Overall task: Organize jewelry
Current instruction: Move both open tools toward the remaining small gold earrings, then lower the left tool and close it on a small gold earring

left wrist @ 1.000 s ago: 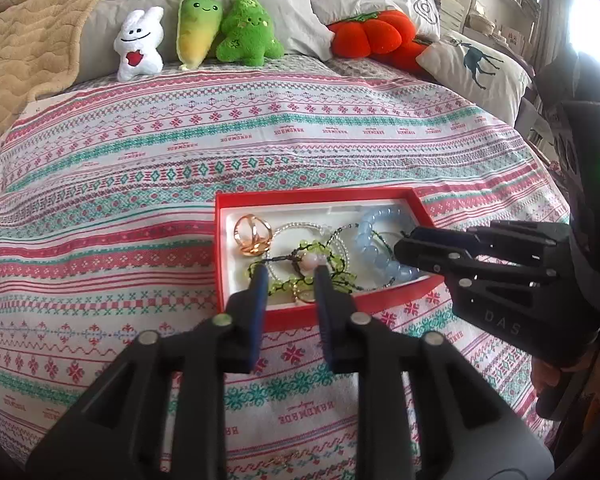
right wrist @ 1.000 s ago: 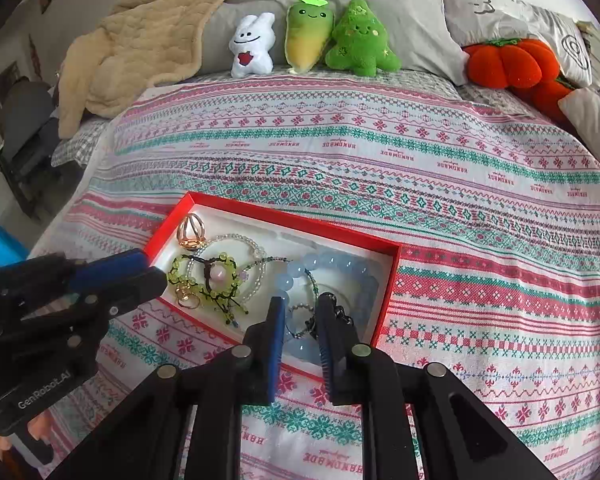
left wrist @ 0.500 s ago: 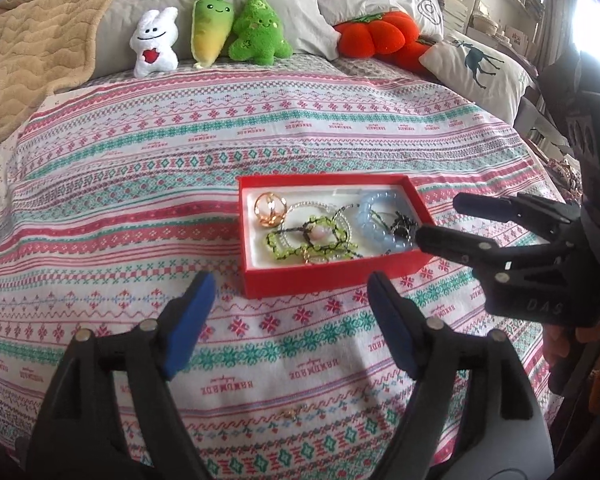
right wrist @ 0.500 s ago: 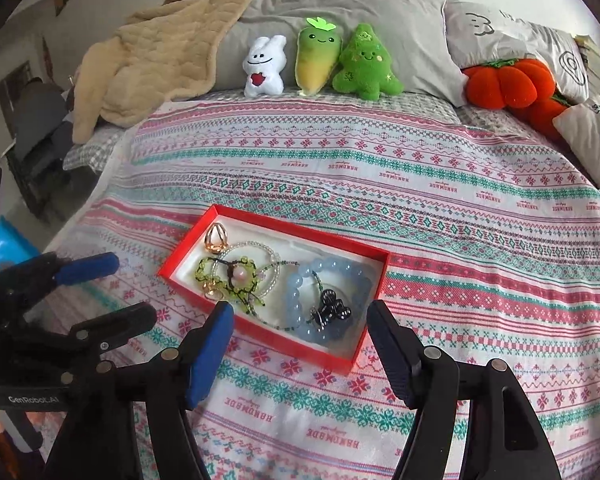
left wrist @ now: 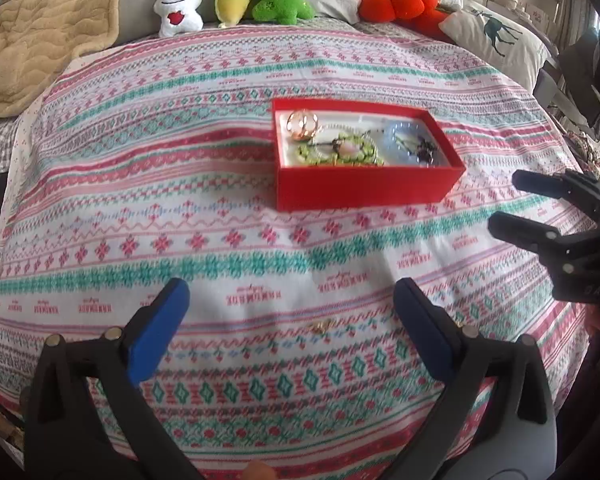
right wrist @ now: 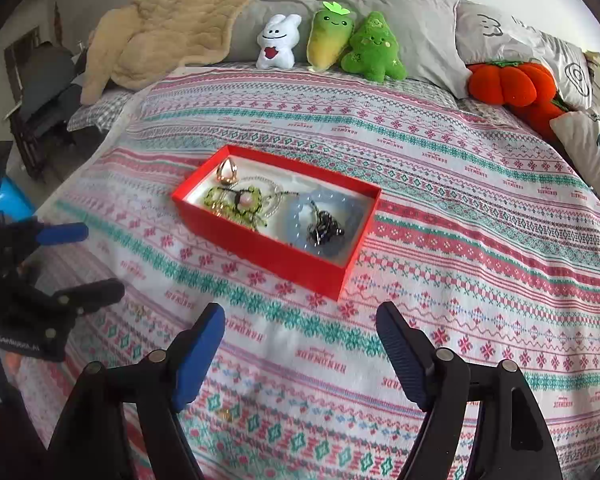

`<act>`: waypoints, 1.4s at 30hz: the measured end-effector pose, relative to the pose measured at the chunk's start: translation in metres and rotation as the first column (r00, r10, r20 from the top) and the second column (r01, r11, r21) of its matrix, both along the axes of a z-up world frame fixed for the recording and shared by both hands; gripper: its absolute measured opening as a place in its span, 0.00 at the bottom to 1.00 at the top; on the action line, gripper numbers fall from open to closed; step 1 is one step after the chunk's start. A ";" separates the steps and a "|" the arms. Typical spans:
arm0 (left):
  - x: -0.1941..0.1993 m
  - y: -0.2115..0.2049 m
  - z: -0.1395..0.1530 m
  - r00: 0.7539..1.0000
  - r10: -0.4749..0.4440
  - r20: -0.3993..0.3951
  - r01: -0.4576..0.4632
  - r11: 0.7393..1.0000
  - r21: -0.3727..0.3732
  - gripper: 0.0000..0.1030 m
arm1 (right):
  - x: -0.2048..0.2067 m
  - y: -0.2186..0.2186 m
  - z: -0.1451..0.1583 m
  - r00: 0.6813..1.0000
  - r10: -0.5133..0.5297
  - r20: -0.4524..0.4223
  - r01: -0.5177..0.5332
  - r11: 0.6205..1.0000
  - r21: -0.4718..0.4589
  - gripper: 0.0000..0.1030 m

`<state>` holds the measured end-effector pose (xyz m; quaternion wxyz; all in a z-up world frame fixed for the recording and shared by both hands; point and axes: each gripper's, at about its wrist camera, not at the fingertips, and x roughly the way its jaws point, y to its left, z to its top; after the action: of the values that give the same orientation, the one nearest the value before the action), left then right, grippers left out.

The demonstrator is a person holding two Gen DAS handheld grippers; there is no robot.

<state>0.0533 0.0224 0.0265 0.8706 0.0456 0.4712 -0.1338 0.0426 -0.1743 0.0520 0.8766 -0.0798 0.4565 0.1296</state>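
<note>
A red box (left wrist: pixel 364 190) (right wrist: pixel 276 250) sits on the patterned bedspread. It holds a gold ring (left wrist: pixel 302 124) (right wrist: pixel 226 170), a green bead bracelet (left wrist: pixel 340 152) (right wrist: pixel 236 204), a pale blue bead bracelet (left wrist: pixel 404 138) (right wrist: pixel 332 208) and a dark piece (left wrist: pixel 426 152) (right wrist: pixel 324 228). My left gripper (left wrist: pixel 290 328) (right wrist: pixel 98 260) hangs short of the box, its jaws opening and gripping nothing. A small gold piece (left wrist: pixel 324 325) (right wrist: pixel 226 414) lies on the cover under it. My right gripper (right wrist: pixel 300 344) (left wrist: pixel 506 200) is also back from the box, its jaws opening and empty.
Several plush toys (right wrist: pixel 324 40) and an orange pumpkin cushion (right wrist: pixel 504 82) line the head of the bed with grey pillows. A beige blanket (right wrist: pixel 160 28) is heaped at the far left. The bed drops off at the left edge (right wrist: pixel 60 176).
Both grippers have drawn back from inside the box toward the near side of the bed and opened wide. The jewelry they were at stays in the box.
</note>
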 end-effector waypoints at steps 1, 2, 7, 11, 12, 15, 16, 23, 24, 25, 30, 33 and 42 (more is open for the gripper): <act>-0.003 0.002 -0.002 1.000 0.002 -0.006 -0.002 1.000 0.008 0.99 | -0.004 -0.001 -0.001 1.000 0.006 0.001 -0.006 1.000 -0.003 0.80; -0.007 0.004 -0.003 1.000 0.005 -0.004 -0.005 1.000 0.017 1.00 | -0.008 -0.001 -0.002 1.000 0.013 0.001 -0.013 1.000 -0.006 0.80; -0.025 0.010 -0.011 1.000 -0.015 -0.001 0.015 0.998 0.060 1.00 | -0.029 -0.003 -0.016 0.998 0.058 -0.028 -0.059 0.998 -0.029 0.80; -0.040 0.010 -0.017 0.998 -0.054 -0.014 0.055 0.994 0.094 1.00 | -0.047 -0.003 -0.028 0.992 0.108 -0.061 -0.111 0.993 -0.047 0.80; -0.043 0.010 -0.019 0.998 -0.058 -0.013 0.059 0.993 0.101 1.00 | -0.051 -0.004 -0.030 0.991 0.117 -0.065 -0.121 0.991 -0.052 0.80; -0.051 0.011 -0.022 0.997 -0.071 -0.024 0.074 0.991 0.108 1.00 | -0.063 -0.004 -0.036 0.987 0.139 -0.080 -0.145 0.987 -0.069 0.80; -0.054 0.011 -0.024 0.997 -0.076 -0.029 0.078 0.991 0.107 1.00 | -0.067 -0.004 -0.039 0.985 0.149 -0.088 -0.155 0.985 -0.070 0.80; -0.060 0.002 -0.041 0.992 -0.099 -0.081 0.108 0.987 0.118 1.00 | -0.084 0.004 -0.055 0.972 0.190 -0.135 -0.202 0.976 -0.082 0.80; -0.059 0.001 -0.044 0.991 -0.101 -0.090 0.112 0.986 0.123 1.00 | -0.084 0.006 -0.057 0.971 0.194 -0.142 -0.207 0.975 -0.086 0.80; -0.058 -0.001 -0.047 0.990 -0.103 -0.097 0.115 0.985 0.127 1.00 | -0.084 0.008 -0.059 0.970 0.197 -0.145 -0.211 0.974 -0.087 0.80; -0.053 0.000 -0.061 0.985 -0.099 -0.142 0.117 0.985 0.124 1.00 | -0.083 0.017 -0.055 0.966 0.233 -0.108 -0.240 0.969 -0.056 0.80; -0.052 -0.002 -0.063 0.985 -0.098 -0.142 0.117 0.984 0.132 1.00 | -0.078 0.020 -0.053 0.964 0.246 -0.097 -0.250 0.968 -0.029 0.80; -0.053 -0.004 -0.067 0.986 -0.092 -0.139 0.111 0.984 0.139 1.00 | -0.063 0.030 -0.069 0.958 0.253 -0.137 -0.259 0.965 -0.031 0.39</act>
<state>0.0002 0.0182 -0.0403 0.8238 0.1245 0.5335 -0.1457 -0.0201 -0.1446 -0.0166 0.8183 -0.1510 0.5020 0.2358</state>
